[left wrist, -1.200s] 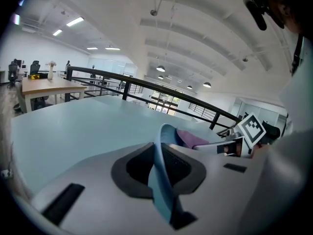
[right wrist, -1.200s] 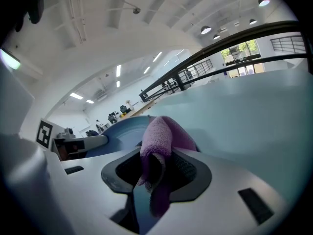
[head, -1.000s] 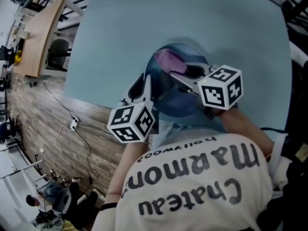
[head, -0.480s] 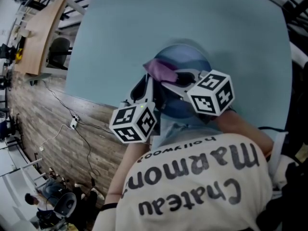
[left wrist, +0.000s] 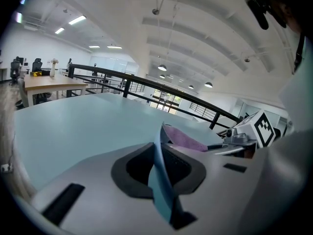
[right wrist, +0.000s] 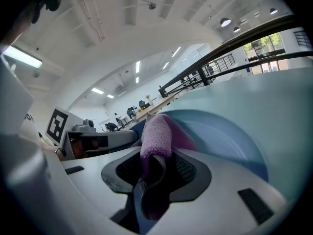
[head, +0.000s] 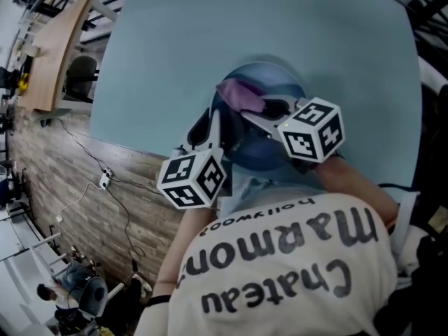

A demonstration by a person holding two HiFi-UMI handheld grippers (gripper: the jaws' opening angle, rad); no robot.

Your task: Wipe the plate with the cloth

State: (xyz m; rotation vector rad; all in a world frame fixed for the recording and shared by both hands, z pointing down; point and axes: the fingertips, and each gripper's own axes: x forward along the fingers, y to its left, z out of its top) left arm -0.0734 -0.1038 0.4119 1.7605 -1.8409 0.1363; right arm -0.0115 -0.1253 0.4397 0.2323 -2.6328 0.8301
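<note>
Purple terry cloth [right wrist: 157,136] is clenched by your right gripper [right wrist: 156,177], its fold lying on the blue plate [right wrist: 230,141] just beyond the tips. Most of the plate's bare face lies to the cloth's right. Your left gripper [left wrist: 157,168] pinches the plate's left rim, steadying it on the table [head: 210,33].

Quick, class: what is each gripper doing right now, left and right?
Left gripper: closed on the rim of the plate.
Right gripper: closed on the purple cloth.
</note>
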